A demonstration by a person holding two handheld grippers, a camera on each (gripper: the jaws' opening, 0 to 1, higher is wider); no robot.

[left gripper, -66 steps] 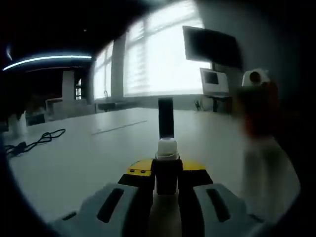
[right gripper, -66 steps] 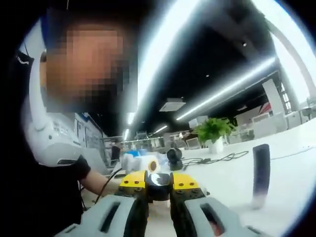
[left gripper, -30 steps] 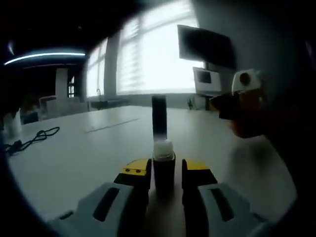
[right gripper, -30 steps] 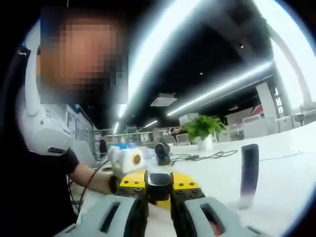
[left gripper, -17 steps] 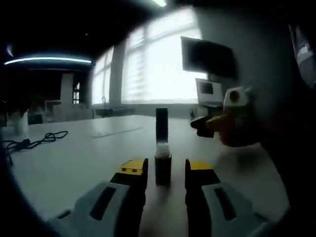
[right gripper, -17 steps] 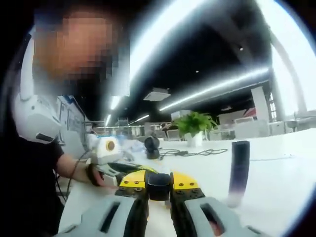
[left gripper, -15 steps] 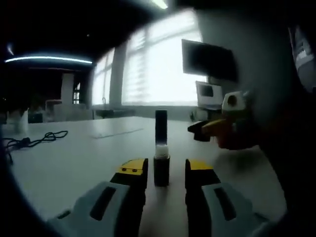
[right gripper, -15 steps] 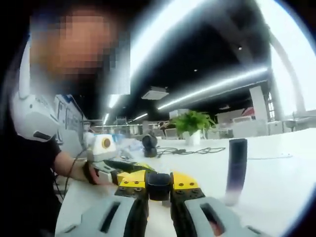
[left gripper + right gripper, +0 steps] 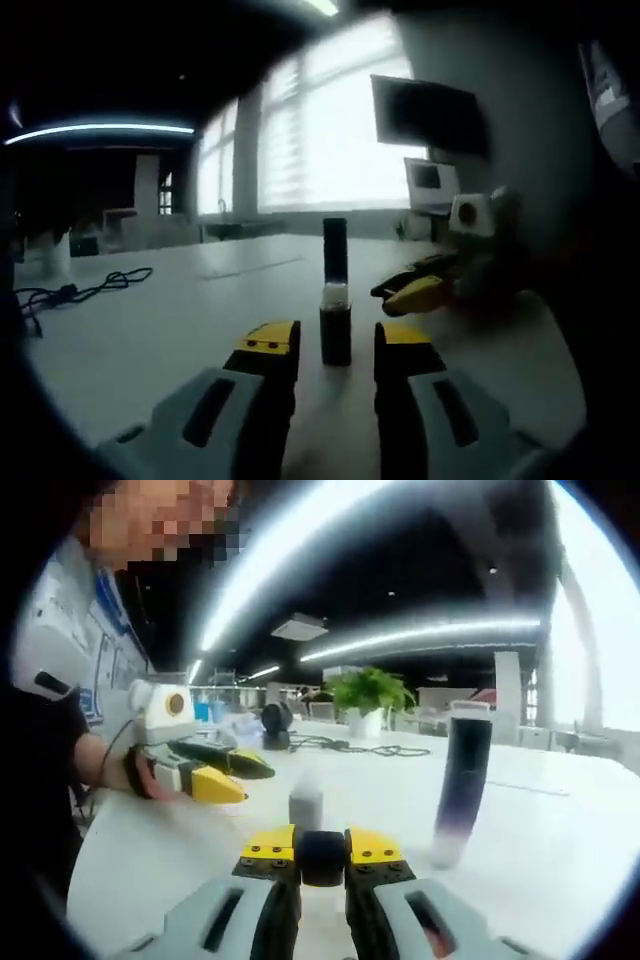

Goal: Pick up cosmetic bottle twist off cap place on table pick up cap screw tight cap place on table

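A small dark cosmetic bottle (image 9: 335, 335) with a pale bare neck stands upright on the white table (image 9: 170, 330), just ahead of my left gripper (image 9: 335, 347), which is open with its yellow-tipped jaws on either side and apart from it. The bottle (image 9: 305, 808) stands a short way in front of my right gripper (image 9: 322, 852), which is shut on a small dark cap (image 9: 322, 857). A taller dark cylinder (image 9: 335, 250) (image 9: 458, 790) stands upright behind the bottle. The right gripper (image 9: 402, 293) reaches in from the right; the left gripper (image 9: 240, 778) hangs open in a hand at left.
A black cable (image 9: 80, 290) lies on the table at far left. A monitor (image 9: 430, 110) hangs on the far wall by bright windows. A potted plant (image 9: 370, 695), a round black device (image 9: 272, 720) and cables (image 9: 360, 747) sit farther back. The person's sleeve (image 9: 40, 730) is at left.
The left gripper opened, let go of the bottle and drew back, leaving it standing on the table. The right gripper, still holding the cap, has swung in closer to the bottle.
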